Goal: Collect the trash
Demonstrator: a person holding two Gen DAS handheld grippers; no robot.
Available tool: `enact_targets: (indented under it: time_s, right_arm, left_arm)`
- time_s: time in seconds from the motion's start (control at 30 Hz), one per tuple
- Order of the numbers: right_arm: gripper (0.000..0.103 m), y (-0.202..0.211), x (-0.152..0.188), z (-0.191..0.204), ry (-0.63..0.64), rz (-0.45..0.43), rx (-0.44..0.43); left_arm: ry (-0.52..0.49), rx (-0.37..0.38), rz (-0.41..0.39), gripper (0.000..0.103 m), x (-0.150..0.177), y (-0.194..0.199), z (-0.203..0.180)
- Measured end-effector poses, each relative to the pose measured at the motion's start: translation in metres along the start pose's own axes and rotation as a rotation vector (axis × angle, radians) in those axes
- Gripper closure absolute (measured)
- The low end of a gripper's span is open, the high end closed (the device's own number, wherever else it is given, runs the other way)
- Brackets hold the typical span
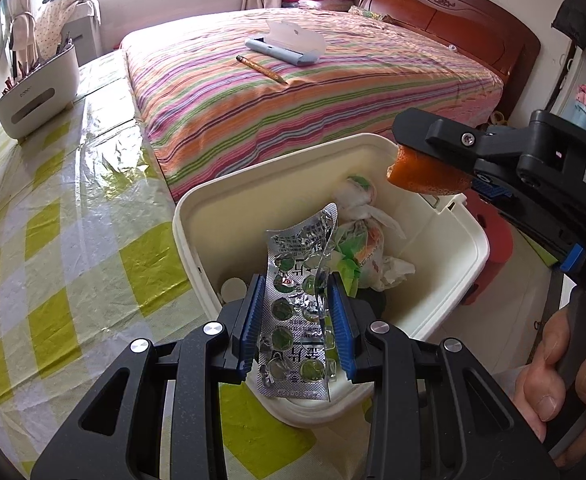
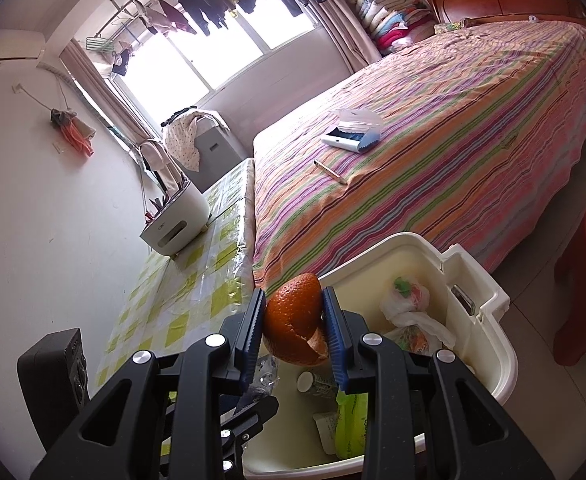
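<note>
Hanging over the open cream plastic bin (image 1: 197, 216), the crumpled silver foil blister pack (image 1: 299, 280) with its green pill pockets is pinched between the blue pads of the left gripper (image 1: 299, 320); its lower edge reaches out past the bin's near rim, over the yellow-and-white checked plastic tablecloth (image 1: 53, 240). If the jaws let go while the sheet sits this far back, I judge it could catch on the rim and slide onto the cloth instead of dropping in. The foil is thin and springy, so it may also cling to a ribbed pad.

Beside it, the right gripper (image 2: 295, 322) is clenched on a curved piece of orange peel (image 2: 295, 316), held above the far side of the same bin. The peel is a hollow shell gripped across its curve; a harder squeeze would likely crack it, and a slack one could let it roll out sideways toward the striped bedspread (image 1: 313, 100).

Both tools crowd one small opening, so a collision between them is the plainest risk, and a knock could tip the light bin off the table edge. Inside lie a knotted white plastic bag (image 1: 363, 240) and what looks like a small white-capped bottle (image 2: 307, 380), though it is partly hidden.
</note>
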State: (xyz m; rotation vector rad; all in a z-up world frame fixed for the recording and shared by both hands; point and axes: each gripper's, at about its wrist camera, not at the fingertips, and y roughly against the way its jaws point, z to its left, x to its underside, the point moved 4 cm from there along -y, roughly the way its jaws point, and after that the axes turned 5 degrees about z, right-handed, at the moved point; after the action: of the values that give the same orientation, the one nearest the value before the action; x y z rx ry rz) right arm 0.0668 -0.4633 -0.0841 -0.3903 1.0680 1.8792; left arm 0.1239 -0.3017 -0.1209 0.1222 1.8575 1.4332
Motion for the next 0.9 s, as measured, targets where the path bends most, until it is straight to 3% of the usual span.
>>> enact_targets:
  time_s: [0.23,0.27,0.33,0.37,0.4,0.47,0.6,0.73,0.9]
  right_arm:
    - [0.072,0.001,0.000,-0.006,-0.018,-0.005,0.026]
    - [0.071,0.000,0.000,-0.007,-0.023,-0.004,0.029]
    - [0.066,-0.002,0.000,-0.009,-0.037,0.002,0.035]
    - [0.059,-0.002,0.000,-0.010,-0.044,0.002,0.036]
    - [0.047,-0.001,0.000,-0.011,-0.049,-0.003,0.042]
    - [0.038,0.002,0.000,-0.012,-0.054,-0.022,0.055]
    - [0.037,0.006,-0.002,-0.015,-0.071,-0.039,0.052]
    - [0.037,0.013,0.001,-0.017,-0.092,-0.059,0.041]
    - [0.027,0.034,0.026,-0.002,0.009,-0.135,0.125]
  left_arm:
    - [0.013,0.023,0.010,0.070,0.000,-0.009,-0.006]
    - [0.016,0.025,0.012,0.066,0.000,-0.010,-0.007]
    - [0.024,0.017,0.000,0.037,0.001,-0.010,-0.007]
    - [0.026,0.006,-0.023,0.021,0.002,-0.008,-0.007]
    - [0.021,-0.003,-0.048,0.017,0.002,-0.004,-0.009]
    - [0.008,-0.045,-0.064,0.016,0.003,-0.001,-0.010]
    - [0.011,-0.069,-0.052,0.016,0.009,0.002,-0.006]
    - [0.066,-0.131,-0.093,0.016,0.019,0.018,0.007]
    - [0.137,-0.197,-0.169,0.016,0.048,0.051,0.026]
